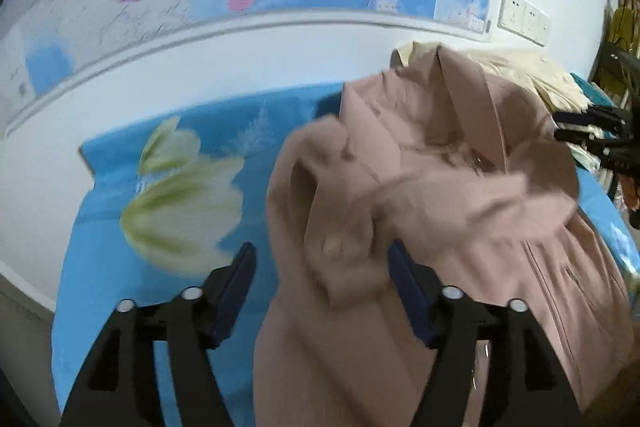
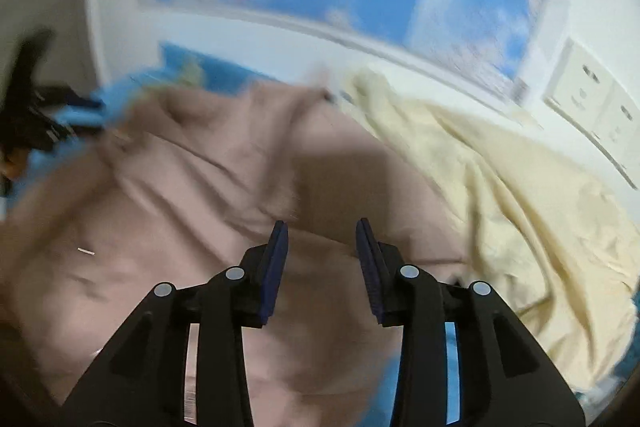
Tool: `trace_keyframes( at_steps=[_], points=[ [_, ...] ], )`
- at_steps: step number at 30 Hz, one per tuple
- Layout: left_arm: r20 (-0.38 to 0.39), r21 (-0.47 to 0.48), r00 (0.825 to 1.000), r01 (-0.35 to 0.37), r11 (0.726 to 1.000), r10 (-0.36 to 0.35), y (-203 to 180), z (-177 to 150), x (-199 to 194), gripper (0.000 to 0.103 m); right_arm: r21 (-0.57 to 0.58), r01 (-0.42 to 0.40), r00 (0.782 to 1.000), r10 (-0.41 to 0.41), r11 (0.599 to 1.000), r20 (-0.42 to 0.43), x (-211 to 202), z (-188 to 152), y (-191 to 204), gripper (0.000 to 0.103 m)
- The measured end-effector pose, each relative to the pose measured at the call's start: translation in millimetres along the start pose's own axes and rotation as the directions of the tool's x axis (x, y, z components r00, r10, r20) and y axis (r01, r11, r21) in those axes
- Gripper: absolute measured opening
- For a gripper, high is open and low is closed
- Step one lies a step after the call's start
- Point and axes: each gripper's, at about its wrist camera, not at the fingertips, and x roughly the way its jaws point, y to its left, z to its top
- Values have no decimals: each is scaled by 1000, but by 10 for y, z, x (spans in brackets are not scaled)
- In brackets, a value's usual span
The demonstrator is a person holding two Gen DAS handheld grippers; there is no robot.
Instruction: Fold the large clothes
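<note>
Bedding comes first: a blue floral-print sheet [image 1: 120, 291] covers the surface under everything I'm working over. On it lies my large dusty-pink soft fabric garment [image 1: 440, 195], bunched and partly turned over on itself, with a rumpled pale-yellow cloth [image 2: 500, 179] beside it toward the wall. I judge the folding barely begun: no tidy edges, sleeves and collar jumbled, so spreading and squaring are left. My left gripper [image 1: 320, 259] stands spread with a pink flap loose between its fingers, unpinched. My right gripper [image 2: 322, 227] hangs parted above the pink cloth, grasping nothing.
</note>
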Motion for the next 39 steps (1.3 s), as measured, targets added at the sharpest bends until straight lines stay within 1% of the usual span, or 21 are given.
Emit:
trace_keyframes(
  at_steps=[2, 4, 7, 8, 9, 10, 11, 12, 15, 19, 23, 24, 25, 27, 29, 30, 31, 33, 36, 37, 39],
  points=[
    [-40, 15, 999, 14, 1000, -13, -46, -183, -93, 69, -50, -96, 995, 97, 994, 15, 34, 58, 303, 40],
    [-71, 41, 994, 80, 996, -77, -176, -357, -141, 69, -102, -177, 984, 176, 979, -17, 197, 116, 580, 42],
    [-119, 92, 988, 112, 989, -101, -412, -547, -141, 69, -155, -254, 967, 245, 955, -76, 406, 124, 964, 42],
    [-140, 104, 985, 112, 988, -97, -467, -598, -105, 65, -171, -261, 964, 248, 950, -93, 521, 133, 1088, 42],
    [-166, 104, 982, 103, 989, -85, -496, -638, -45, 58, -173, -273, 960, 256, 946, -114, 639, 150, 1176, 41],
    [-184, 98, 980, 87, 991, -68, -494, -664, -4, 30, -169, -285, 955, 265, 944, -130, 704, 166, 1253, 38],
    [-200, 88, 979, 63, 994, -45, -456, -667, 35, 16, -163, -288, 954, 267, 944, -139, 811, 197, 1311, 38],
    [-181, 58, 982, 68, 996, -56, -384, -647, 35, 3, -158, -291, 952, 270, 943, -146, 879, 202, 1332, 38],
    [-103, -93, 993, 45, 995, -55, 66, -461, -197, 2, -149, -304, 944, 277, 941, -177, 1079, 203, 1400, 32],
    [-12, -269, 998, 58, 961, -63, 703, -219, -515, 2, -125, -313, 933, 280, 942, -224, 1138, 118, 1347, 28],
    [-43, -331, 997, 50, 942, -68, 969, -75, -417, 2, -123, -300, 935, 266, 946, -232, 1124, 96, 1361, 32],
    [-54, -348, 995, 62, 935, -86, 1006, -48, -376, 2, -116, -308, 934, 277, 944, -227, 1093, 105, 1371, 33],
    [-53, -370, 992, 85, 925, -113, 1050, -34, -338, 2, -100, -351, 923, 326, 931, -206, 1014, 130, 1407, 38],
    [-71, -377, 993, 64, 924, -98, 1100, -10, -276, 2, -78, -458, 882, 441, 886, -166, 840, 175, 1518, 52],
    [-77, -385, 991, 72, 920, -110, 1131, 29, -254, 2, -83, -565, 822, 551, 821, -145, 684, 202, 1724, 57],
    [-81, -390, 990, 76, 918, -116, 1143, 55, -239, 2, -87, -640, 766, 624, 763, -154, 623, 208, 1905, 58],
    [-90, -386, 990, 67, 920, -110, 1140, 87, -235, 2, -90, -675, 735, 659, 732, -159, 575, 203, 2013, 61],
    [-95, -373, 991, 58, 926, -100, 1130, 131, -243, 2, -93, -771, 635, 751, 630, -184, 513, 194, 2361, 72],
    [-98, -351, 991, 53, 935, -93, 1051, 189, -253, 2, -73, -838, 541, 808, 540, -232, 529, 176, 2715, 72],
    [-101, -338, 992, 42, 940, -81, 1011, 209, -254, 3, -40, -859, 503, 826, 511, -256, 591, 178, 2864, 72],
    [-100, -329, 992, 43, 943, -80, 971, 235, -244, 3, -18, -858, 498, 824, 513, -271, 656, 170, 3047, 72]
  ],
)
